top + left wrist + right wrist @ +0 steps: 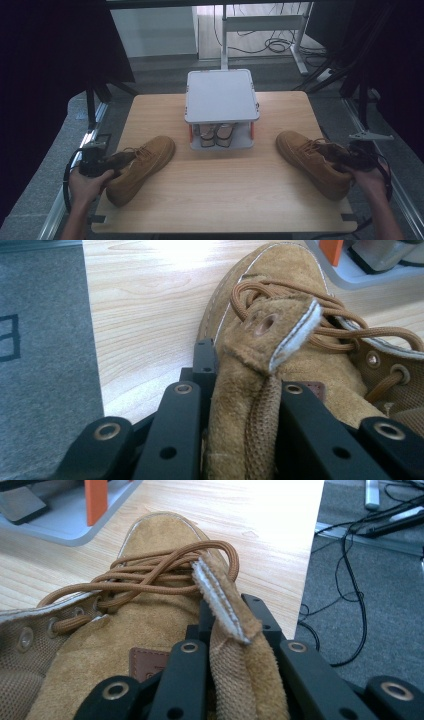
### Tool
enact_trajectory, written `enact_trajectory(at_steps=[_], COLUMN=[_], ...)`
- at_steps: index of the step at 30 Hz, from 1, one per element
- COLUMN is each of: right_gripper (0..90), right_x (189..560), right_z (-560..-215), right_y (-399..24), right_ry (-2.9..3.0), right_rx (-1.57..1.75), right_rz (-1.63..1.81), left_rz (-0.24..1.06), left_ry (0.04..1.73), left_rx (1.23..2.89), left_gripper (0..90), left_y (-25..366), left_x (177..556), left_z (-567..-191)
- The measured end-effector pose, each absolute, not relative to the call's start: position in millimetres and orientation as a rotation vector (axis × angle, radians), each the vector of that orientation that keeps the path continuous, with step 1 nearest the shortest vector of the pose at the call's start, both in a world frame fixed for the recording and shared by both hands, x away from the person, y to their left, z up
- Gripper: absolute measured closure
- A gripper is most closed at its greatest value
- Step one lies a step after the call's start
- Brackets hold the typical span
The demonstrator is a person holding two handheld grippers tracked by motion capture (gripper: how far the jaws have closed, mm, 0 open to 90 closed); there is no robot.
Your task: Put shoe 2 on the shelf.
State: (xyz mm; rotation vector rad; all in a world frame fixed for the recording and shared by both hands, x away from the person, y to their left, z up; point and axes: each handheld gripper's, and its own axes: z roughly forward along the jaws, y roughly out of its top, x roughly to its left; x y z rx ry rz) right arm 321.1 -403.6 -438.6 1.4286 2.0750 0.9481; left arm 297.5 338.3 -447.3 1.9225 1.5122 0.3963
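Note:
Two tan suede lace-up shoes lie on the wooden table (225, 200), toes pointing away from me. The left shoe (147, 165) sits near the table's left edge, and my left gripper (121, 160) is shut on its upper. In the left gripper view the black jaws (245, 385) pinch the suede eyelet flap (265, 340), folded over between them. The right shoe (310, 160) lies near the right edge, with my right gripper (341, 159) shut on it. In the right gripper view those jaws (230, 622) clamp the side flap (225, 605) beside the brown laces (150, 570).
A grey two-level rack (220, 95) with orange posts stands at the table's far middle, with a pair of pale shoes (217, 135) on its lower shelf. Cables (350, 580) trail over the grey floor to the right. Black curtains hang on both sides.

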Motion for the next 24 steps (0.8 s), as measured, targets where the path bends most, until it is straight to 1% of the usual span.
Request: enact_trajectory(at_steps=[15, 24], right_gripper=[80.9, 80.9], right_x=[307, 299], right_z=[-430, -427], right_y=[-388, -388], right_ry=[2.04, 2.006], right_rx=[1.342, 1.337], right_rz=[0.999, 1.021], left_rz=[0.419, 0.418], left_ry=[1.468, 1.442], left_rx=[1.907, 1.876], left_gripper=[79.8, 79.4], left_y=[330, 326], left_x=[289, 287], left_z=[-441, -437])
